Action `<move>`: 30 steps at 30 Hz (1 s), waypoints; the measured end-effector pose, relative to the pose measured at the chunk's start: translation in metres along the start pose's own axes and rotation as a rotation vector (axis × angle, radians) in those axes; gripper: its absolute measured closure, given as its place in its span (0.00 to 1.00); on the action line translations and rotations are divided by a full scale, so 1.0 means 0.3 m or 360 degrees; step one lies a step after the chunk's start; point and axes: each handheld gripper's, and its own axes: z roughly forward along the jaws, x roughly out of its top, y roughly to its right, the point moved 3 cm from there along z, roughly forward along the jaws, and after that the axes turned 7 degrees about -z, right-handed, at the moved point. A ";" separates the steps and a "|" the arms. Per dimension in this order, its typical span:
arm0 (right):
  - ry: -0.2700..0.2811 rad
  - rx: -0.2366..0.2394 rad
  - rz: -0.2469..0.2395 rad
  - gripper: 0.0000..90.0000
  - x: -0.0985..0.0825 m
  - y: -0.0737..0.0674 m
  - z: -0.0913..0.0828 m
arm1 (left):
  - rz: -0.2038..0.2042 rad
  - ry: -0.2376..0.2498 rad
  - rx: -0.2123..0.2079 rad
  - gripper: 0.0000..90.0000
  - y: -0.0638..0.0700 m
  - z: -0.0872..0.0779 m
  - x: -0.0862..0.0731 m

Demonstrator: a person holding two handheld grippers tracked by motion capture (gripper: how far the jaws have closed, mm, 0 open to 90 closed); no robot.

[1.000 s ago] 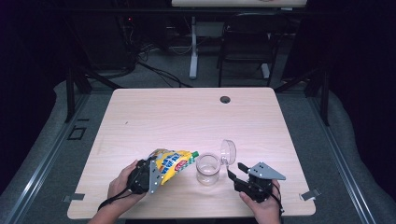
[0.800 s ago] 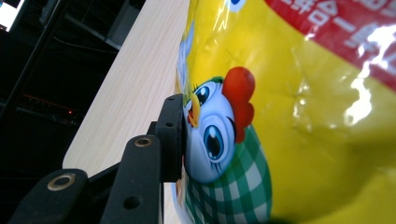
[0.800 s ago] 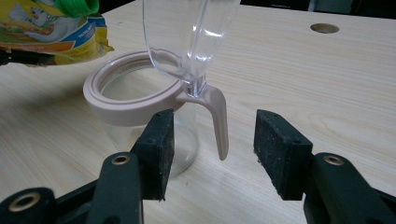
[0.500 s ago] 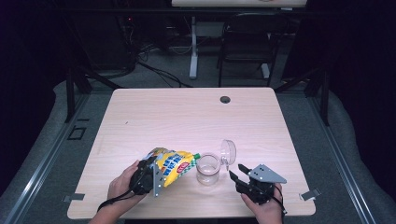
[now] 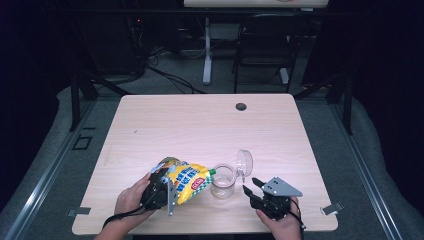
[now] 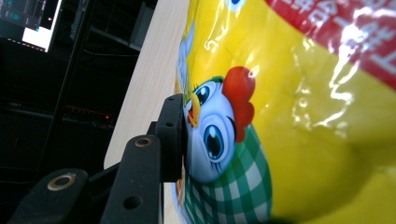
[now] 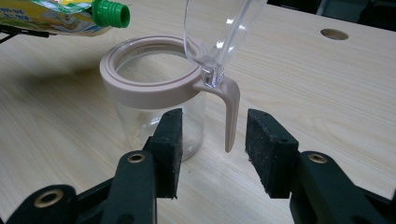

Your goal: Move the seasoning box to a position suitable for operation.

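Left gripper (image 5: 167,192) clamped on the yellow glossy snack pouch (image 5: 186,181), which sits near the 6 o'clock edge of the light wood surface (image 5: 200,125), tilted, with its green screw spout (image 7: 110,12) pointing toward 3 o'clock and hanging just over the jar rim. In the left gripper view one pad presses flat on the pouch (image 6: 289,107) beside the printed cartoon chicken: red comb, blue eyes, green-and-white check below. Red panel with white characters at top right, too cropped and glared to read. In the high view the red label on the pouch is too small to read.

Clear glass jar with beige plastic collar (image 5: 222,181) stands upright just at 3 o'clock of the pouch. Its clear hinged lid (image 5: 244,162) is flipped open, standing up at the jar's 1 o'clock side.

Right gripper (image 7: 212,140) is part open and has just been closing. The beige lid tab (image 7: 229,112) hangs between the pads, touching neither; nothing held. Left pad is close in front of the jar wall.

Room: surface from 9 through 12 to 3 o'clock is bare wood, apart from the dark round cable hole (image 5: 241,106) near the 12 o'clock edge. Both grippers work close to the 6 o'clock edge, so little margin there.
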 end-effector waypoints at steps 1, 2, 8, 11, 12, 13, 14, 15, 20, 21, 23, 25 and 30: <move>0.0003 -0.0008 -0.0006 0.65 0.002 -0.001 -0.004 | 0.0011 -0.0004 0.0007 0.70 0.000 -0.002 0.000; 0.0014 -0.0026 -0.0019 0.69 0.006 -0.002 -0.008 | 0.0017 -0.0003 0.0014 0.70 0.000 -0.004 0.000; 0.0034 -0.0068 -0.0179 0.80 0.035 -0.026 -0.038 | 0.0020 0.0005 0.0015 0.70 0.000 -0.012 0.005; 0.0030 -0.0081 -0.0245 0.82 0.044 -0.041 -0.044 | -0.0005 0.0014 -0.0007 0.70 -0.002 -0.013 0.006; 0.0033 -0.0068 -0.0253 0.83 0.048 -0.048 -0.046 | -0.0013 0.0020 -0.0013 0.70 -0.002 -0.013 0.007; 0.0029 -0.0056 -0.0264 0.84 0.051 -0.053 -0.050 | -0.0015 0.0023 -0.0017 0.70 -0.002 -0.014 0.008; 0.0032 -0.0039 -0.0278 0.86 0.056 -0.059 -0.055 | -0.0010 0.0021 -0.0016 0.70 -0.002 -0.014 0.009; 0.0032 -0.0039 -0.0278 0.86 0.056 -0.059 -0.055 | 0.0000 0.0018 -0.0011 0.70 -0.002 -0.015 0.010; 0.0044 -0.0004 -0.0305 0.88 0.064 -0.073 -0.067 | 0.0005 0.0026 -0.0017 0.70 0.003 -0.014 0.016; 0.0040 0.0000 -0.0310 0.88 0.065 -0.075 -0.067 | 0.0003 0.0030 -0.0016 0.70 0.004 -0.014 0.018; 0.0038 0.0019 -0.0327 0.88 0.066 -0.083 -0.066 | 0.0010 0.0033 -0.0021 0.70 0.006 -0.015 0.021; 0.0028 0.0025 -0.0350 0.88 0.069 -0.094 -0.065 | 0.0014 0.0032 -0.0021 0.70 0.008 -0.015 0.023; 0.0033 0.0076 -0.0405 0.87 0.079 -0.131 -0.057 | 0.0031 0.0032 -0.0018 0.70 0.014 -0.016 0.029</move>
